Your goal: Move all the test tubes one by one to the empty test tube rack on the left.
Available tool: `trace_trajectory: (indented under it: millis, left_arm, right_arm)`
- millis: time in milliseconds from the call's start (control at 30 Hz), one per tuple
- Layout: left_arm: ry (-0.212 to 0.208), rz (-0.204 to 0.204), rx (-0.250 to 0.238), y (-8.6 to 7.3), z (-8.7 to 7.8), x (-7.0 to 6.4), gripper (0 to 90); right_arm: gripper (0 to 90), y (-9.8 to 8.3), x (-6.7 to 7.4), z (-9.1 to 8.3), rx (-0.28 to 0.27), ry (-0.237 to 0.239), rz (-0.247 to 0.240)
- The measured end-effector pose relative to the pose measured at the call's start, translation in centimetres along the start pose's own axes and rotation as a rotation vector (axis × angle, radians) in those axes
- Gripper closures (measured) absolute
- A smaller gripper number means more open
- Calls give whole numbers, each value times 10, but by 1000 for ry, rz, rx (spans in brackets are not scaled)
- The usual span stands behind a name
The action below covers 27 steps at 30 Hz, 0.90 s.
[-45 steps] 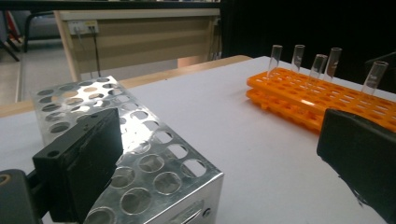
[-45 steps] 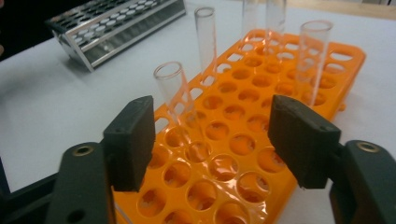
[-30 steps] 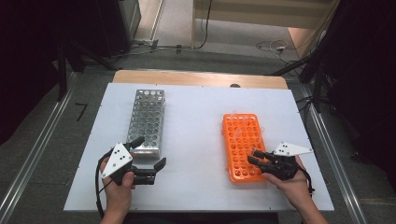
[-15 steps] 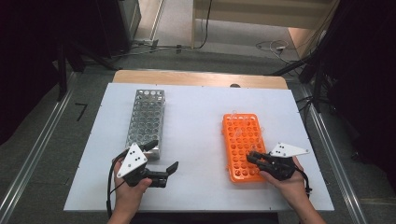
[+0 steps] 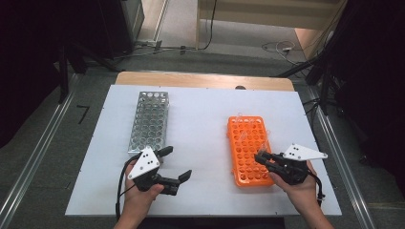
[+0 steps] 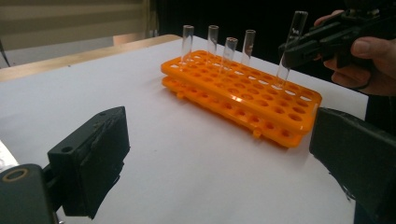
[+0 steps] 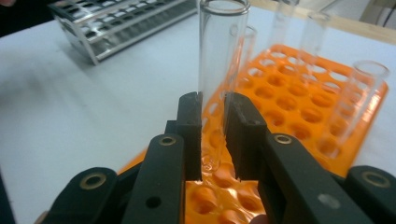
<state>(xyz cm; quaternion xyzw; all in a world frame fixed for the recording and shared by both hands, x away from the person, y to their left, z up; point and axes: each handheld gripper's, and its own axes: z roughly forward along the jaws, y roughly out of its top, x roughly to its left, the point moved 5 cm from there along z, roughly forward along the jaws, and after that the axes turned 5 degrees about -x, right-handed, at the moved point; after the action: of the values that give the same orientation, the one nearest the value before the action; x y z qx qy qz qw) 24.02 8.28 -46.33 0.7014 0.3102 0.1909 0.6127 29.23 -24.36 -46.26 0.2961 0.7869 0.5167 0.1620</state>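
Right gripper (image 7: 212, 135) had just been closing and now clamped a clear glass test tube (image 7: 219, 56) between its black jaws, upright over the near end of the orange plastic tube rack (image 5: 248, 148). Four more clear tubes (image 6: 219, 44) stood at that rack's far end. Left gripper (image 5: 174, 164) hung open above the white table (image 5: 200, 114), just beside the empty metal tube rack (image 5: 150, 121).

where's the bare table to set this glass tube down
Widest bare patch: the white table between the metal rack and the orange rack. Another strip lies beyond both racks. Crowded: the near edge, around the left tongs and the right tongs clamping the tube.
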Motion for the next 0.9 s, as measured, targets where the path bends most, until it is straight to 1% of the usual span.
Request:
trace_trajectory:
  millis: [33,67,100,133,233,267,367,400,467,500,533,633,700,767,800,900]
  left_arm:
    - [-9,-5,-1,1,1,-2,52]
    - [-9,-5,-1,1,1,-2,53]
    - [-18,-4,1,3,2,-4,53]
    - [-42,-4,3,5,3,-9,53]
    - [-73,-4,12,7,7,-16,58]
    - [-73,-4,12,7,7,-16,59]
    - [-98,-5,23,9,12,-24,64]
    - [-115,-8,23,10,15,-28,68]
    - [-123,-16,20,12,17,-32,82]
    - [-123,-16,20,12,17,-32,98]
    - [-116,-20,28,13,19,-35,122]
    - [-115,-26,39,15,24,-43,165]
    - [-114,-30,42,16,25,-45,221]
    - [-129,-31,59,16,30,-52,257]
    - [-138,-29,65,16,31,-54,299]
    - [-142,-23,76,14,34,-58,397]
  right_arm:
    - [742,2,4,0,-1,8,-5]
    - [742,4,9,1,-1,19,-8]
    - [742,4,9,1,-1,19,-8]
    - [742,7,19,3,-1,49,-16]
    - [742,9,35,9,4,92,-35]
    - [742,9,41,12,11,107,-40]
    - [742,9,56,20,31,143,-58]
    - [742,8,60,23,38,153,-63]
    - [742,7,68,28,50,173,-71]
    - [742,7,68,28,50,173,-71]
    - [742,6,76,33,63,192,-86]
    - [742,5,85,38,74,214,-99]
    - [742,4,88,40,78,219,-106]
    - [742,3,93,44,89,230,-116]
    - [742,3,95,45,91,236,-118]
    - [742,1,100,47,101,243,-131]
